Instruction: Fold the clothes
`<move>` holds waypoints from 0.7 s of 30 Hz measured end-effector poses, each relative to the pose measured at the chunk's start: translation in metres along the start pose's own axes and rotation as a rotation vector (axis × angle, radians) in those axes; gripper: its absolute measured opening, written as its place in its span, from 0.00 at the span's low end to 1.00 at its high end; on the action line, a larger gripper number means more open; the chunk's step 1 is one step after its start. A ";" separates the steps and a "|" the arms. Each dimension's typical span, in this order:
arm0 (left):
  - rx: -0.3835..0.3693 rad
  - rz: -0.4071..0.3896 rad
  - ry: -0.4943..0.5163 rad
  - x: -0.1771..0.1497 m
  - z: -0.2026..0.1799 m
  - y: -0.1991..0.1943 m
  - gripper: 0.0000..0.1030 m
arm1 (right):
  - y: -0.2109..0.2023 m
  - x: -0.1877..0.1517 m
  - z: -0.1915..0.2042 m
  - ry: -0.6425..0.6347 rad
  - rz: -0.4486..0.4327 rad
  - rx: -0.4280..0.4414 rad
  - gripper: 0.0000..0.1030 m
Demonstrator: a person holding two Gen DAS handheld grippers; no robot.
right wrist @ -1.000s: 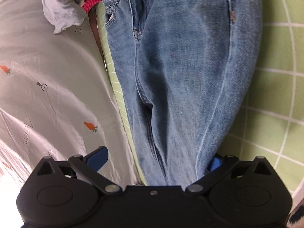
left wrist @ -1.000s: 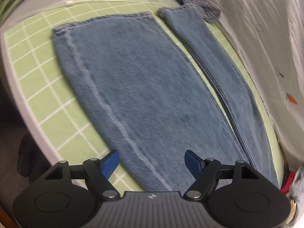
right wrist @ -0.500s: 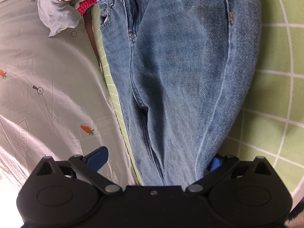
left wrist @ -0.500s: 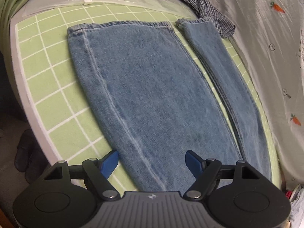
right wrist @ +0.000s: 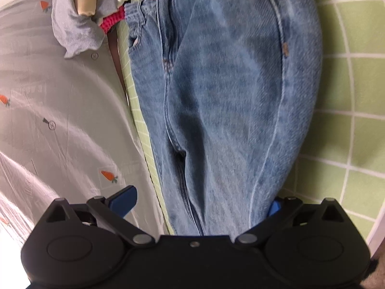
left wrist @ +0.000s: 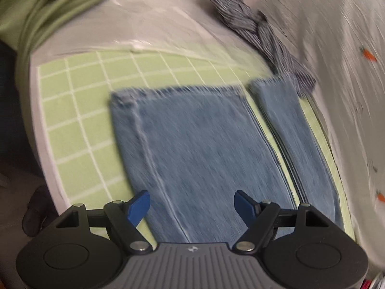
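Note:
Blue jeans lie flat on a green grid mat, the wide leg in the middle and a narrower folded leg to its right, both cuffs at the far end. My left gripper hovers open over the wide leg, nothing between its blue fingers. In the right wrist view the jeans' seat and waistband fill the middle. My right gripper stands wide open astride the denim; its left finger is clear of the cloth, and the right one is half hidden behind the jeans' edge.
A grey carrot-print sheet borders the mat, also in the right wrist view. A striped blue garment lies beyond the cuffs, beside clear plastic and green cloth. Grey and red clothes pile by the waistband. The mat's left edge drops off.
My left gripper has travelled along the leg toward the cuffs, which now sit nearer and lower in its view, and it rolled a little. The right gripper has barely moved.

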State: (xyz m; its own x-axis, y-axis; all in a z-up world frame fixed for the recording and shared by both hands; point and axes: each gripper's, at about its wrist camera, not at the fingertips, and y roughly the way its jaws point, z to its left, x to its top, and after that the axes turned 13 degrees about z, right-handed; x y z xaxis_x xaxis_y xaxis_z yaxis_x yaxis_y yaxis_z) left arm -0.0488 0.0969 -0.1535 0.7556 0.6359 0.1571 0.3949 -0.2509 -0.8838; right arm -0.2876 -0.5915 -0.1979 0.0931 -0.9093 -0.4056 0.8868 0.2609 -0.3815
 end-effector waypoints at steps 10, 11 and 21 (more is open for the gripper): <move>0.044 -0.043 -0.072 0.039 0.025 -0.001 0.76 | -0.005 -0.002 -0.002 -0.003 -0.043 -0.018 1.00; 0.043 -0.045 -0.079 0.041 0.027 -0.001 0.76 | -0.005 -0.002 -0.002 -0.003 -0.050 -0.021 1.00; -0.010 -0.062 -0.069 0.047 0.022 0.007 0.60 | -0.021 -0.005 -0.007 0.013 -0.117 -0.021 1.00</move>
State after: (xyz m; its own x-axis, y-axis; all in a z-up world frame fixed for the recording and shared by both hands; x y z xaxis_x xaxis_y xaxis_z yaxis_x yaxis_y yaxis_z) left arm -0.0224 0.1410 -0.1623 0.6919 0.6993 0.1797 0.4452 -0.2172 -0.8687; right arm -0.3098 -0.5898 -0.1935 -0.0169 -0.9296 -0.3682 0.8814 0.1600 -0.4444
